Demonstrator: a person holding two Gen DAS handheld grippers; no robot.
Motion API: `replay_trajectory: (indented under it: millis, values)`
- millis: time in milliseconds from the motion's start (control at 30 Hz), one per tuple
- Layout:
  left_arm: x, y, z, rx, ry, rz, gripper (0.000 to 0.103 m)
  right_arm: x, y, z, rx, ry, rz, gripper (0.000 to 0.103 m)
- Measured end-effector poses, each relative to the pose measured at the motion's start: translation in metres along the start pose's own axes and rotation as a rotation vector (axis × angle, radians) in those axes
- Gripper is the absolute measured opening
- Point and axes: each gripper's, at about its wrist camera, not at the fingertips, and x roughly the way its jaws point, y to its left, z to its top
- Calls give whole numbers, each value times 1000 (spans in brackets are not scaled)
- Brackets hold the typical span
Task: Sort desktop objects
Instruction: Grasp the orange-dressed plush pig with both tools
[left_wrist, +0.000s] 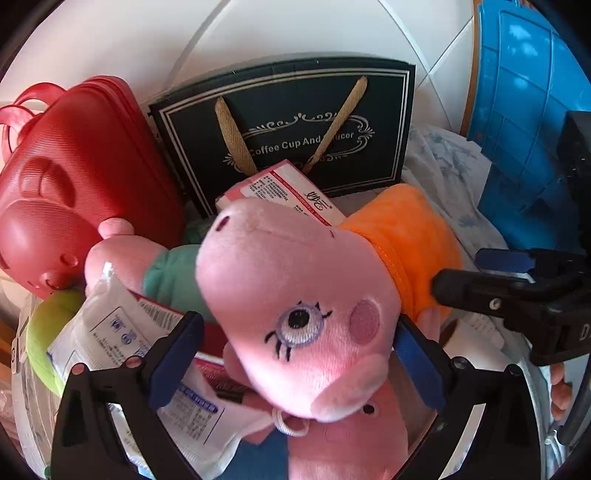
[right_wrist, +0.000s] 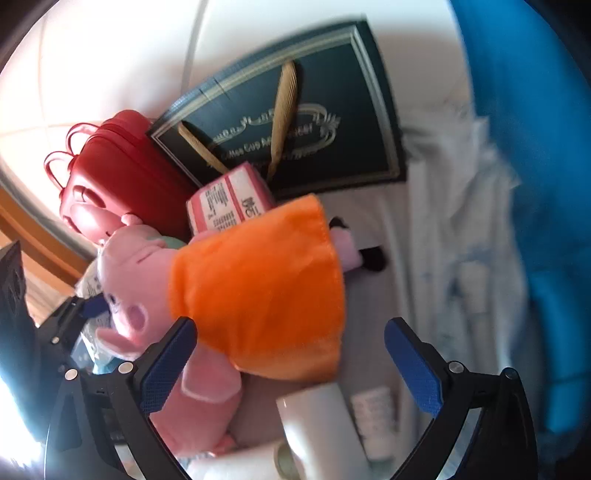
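Note:
A pink pig plush (left_wrist: 295, 295) in an orange dress (left_wrist: 406, 236) lies on top of a pile of objects. Its head sits between the blue pads of my left gripper (left_wrist: 295, 354), which stands wide open; the right pad touches the cheek and a small gap shows at the left pad. In the right wrist view the same plush (right_wrist: 258, 280) lies across the frame, its dress over the left finger of my right gripper (right_wrist: 291, 362), which is open. The right gripper (left_wrist: 469, 277) also shows in the left wrist view, one fingertip against the orange dress.
A red pig-shaped case (left_wrist: 74, 184) and a dark "Coffee Cup And Saucer" box (left_wrist: 288, 122) stand behind. A pink-and-white carton (left_wrist: 291, 192), a second plush in teal (left_wrist: 166, 273), white packets (left_wrist: 110, 332) and a green ball (left_wrist: 40, 332) crowd the pile. A blue plastic crate (left_wrist: 524, 129) is at right. White tubes (right_wrist: 317, 417) lie below.

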Motion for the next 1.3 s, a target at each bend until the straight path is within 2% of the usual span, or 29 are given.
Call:
replay_trajectory:
  millis: [100,133,167,200,233,367,467,500,533,567,667,800,900,1000,1067,1100,1133,1300]
  values:
    - [9,-9,1,36,-2,13,97,19,-7,1,40,29,63,103]
    - [10,-10,0,33,3,-16,83,23,-9,1,55,34,75,103]
    - [10,-10,-1,21,14,-47,78,25,-9,1,59,43,81,103]
    - [11,-9,-2,11,15,-40,76,27,-7,0,55,49,90,98]
    - [11,-10,-2,14,12,-35,72,26,-2,-1,50,46,120,80]
    - [3,-9,-7,-3,-6,-44,65,12,23,-7,-32,-5,12,71]
    - [-16,-5,-9,-36,-39,-58,65,-7,39,-12,-63,-48,-9,61]
    - [-26,-4,-9,-41,-60,-61,65,-15,46,-14,-76,-69,-13,51]
    - [-36,-4,-8,-42,-78,-66,64,-26,58,-16,-103,-89,-1,23]
    - [-44,-5,-8,-41,-93,-64,64,-32,67,-18,-120,-96,-8,16]
    - [-70,-6,-10,-37,-127,-44,63,-49,93,-22,-163,-98,-56,15]
    - [-96,7,-27,-104,-117,-73,62,-71,109,-31,-158,-82,-19,11]
    - [-114,21,-51,-167,-95,-62,62,-92,118,-46,-168,-69,8,11]
    - [-120,39,-81,-254,-59,-104,62,-96,127,-65,-185,-28,44,15]
    - [-121,46,-97,-281,-41,-109,63,-90,129,-75,-198,-6,41,38]
    - [-120,48,-103,-293,-31,-110,63,-86,129,-79,-190,10,52,68]
    - [-118,50,-108,-305,-24,-112,63,-83,128,-82,-187,19,63,87]
    - [-115,56,-120,-306,-15,-89,65,-66,129,-86,-203,44,91,88]
